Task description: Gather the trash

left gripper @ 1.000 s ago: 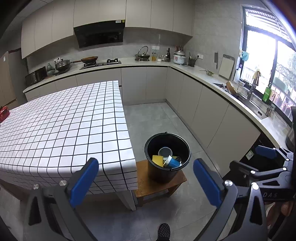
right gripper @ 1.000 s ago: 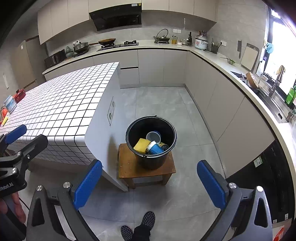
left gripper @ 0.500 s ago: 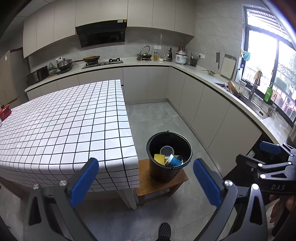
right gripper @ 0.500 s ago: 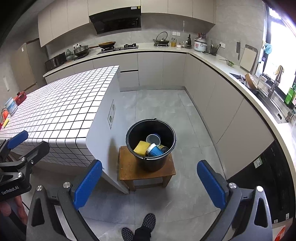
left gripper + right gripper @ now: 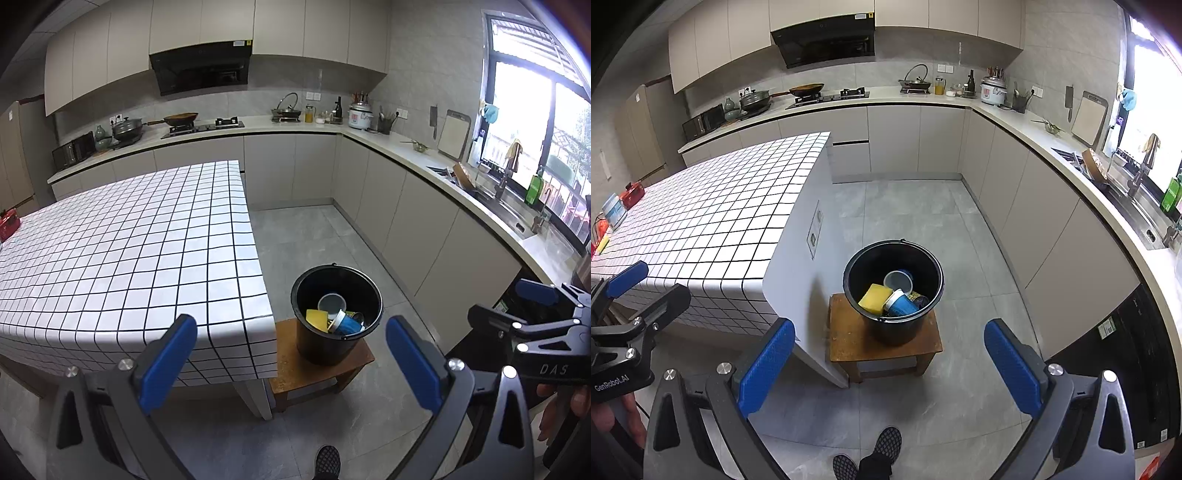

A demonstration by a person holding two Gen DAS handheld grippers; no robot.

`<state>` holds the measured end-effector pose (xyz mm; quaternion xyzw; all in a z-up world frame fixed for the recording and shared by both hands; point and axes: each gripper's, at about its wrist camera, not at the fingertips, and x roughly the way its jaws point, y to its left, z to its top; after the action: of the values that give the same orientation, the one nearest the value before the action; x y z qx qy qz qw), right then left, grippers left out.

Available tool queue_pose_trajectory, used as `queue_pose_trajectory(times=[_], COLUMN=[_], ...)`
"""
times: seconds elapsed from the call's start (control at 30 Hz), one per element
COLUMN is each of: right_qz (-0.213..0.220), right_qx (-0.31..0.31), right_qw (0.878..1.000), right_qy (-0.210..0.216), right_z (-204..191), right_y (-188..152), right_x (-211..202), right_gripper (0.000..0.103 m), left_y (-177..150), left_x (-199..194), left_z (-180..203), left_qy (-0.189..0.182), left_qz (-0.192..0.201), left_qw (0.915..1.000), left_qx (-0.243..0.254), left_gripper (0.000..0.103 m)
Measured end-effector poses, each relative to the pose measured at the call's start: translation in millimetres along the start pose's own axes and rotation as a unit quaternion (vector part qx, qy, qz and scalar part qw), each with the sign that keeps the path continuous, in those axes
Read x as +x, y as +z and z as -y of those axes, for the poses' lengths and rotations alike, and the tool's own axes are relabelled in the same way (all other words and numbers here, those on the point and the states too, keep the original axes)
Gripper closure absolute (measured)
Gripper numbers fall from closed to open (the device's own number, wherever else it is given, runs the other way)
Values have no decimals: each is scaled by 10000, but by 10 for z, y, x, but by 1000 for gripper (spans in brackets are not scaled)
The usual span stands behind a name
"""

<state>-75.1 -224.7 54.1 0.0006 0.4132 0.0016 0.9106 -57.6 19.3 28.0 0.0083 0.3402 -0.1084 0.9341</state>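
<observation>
Both tongs, left gripper (image 5: 291, 354) and right gripper (image 5: 889, 365), gape empty; ahead below them, the bucket (image 5: 893, 291) could tip off its stool (image 5: 882, 345) if nudged.

Both wrist views high, facing down; share bucket (image 5: 336, 314) (image 5: 893, 291).

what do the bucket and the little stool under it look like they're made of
The bucket looks like black plastic: smooth, slightly glossy walls with a thin wire-like handle lying along the rim, though painted metal can't be ruled out. The stool looks like wood, brown and matte, with a worn, blotchy top and squared legs.
</observation>
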Motion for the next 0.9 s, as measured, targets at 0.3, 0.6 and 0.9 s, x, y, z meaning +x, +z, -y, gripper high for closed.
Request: queue_pose_trajectory(times=[0.3,0.6,0.9], right_qz=[8,29,40], right_qx=[15,-6,-22], right_qw=[10000,10000,10000], right_qy=[10,47,74], right_z=[2,-14,-22], right_y=[24,37,63], right_x=[9,9,7], right_gripper=[0,0,0], left_y=[30,31,43], left_x=[7,8,5], left_z=[18,11,0], left_qy=[-26,-20,-20], left_qz=[17,39,63], left_qw=[10000,10000,10000], left_qx=[14,-20,-35], left_gripper=[1,1,1])
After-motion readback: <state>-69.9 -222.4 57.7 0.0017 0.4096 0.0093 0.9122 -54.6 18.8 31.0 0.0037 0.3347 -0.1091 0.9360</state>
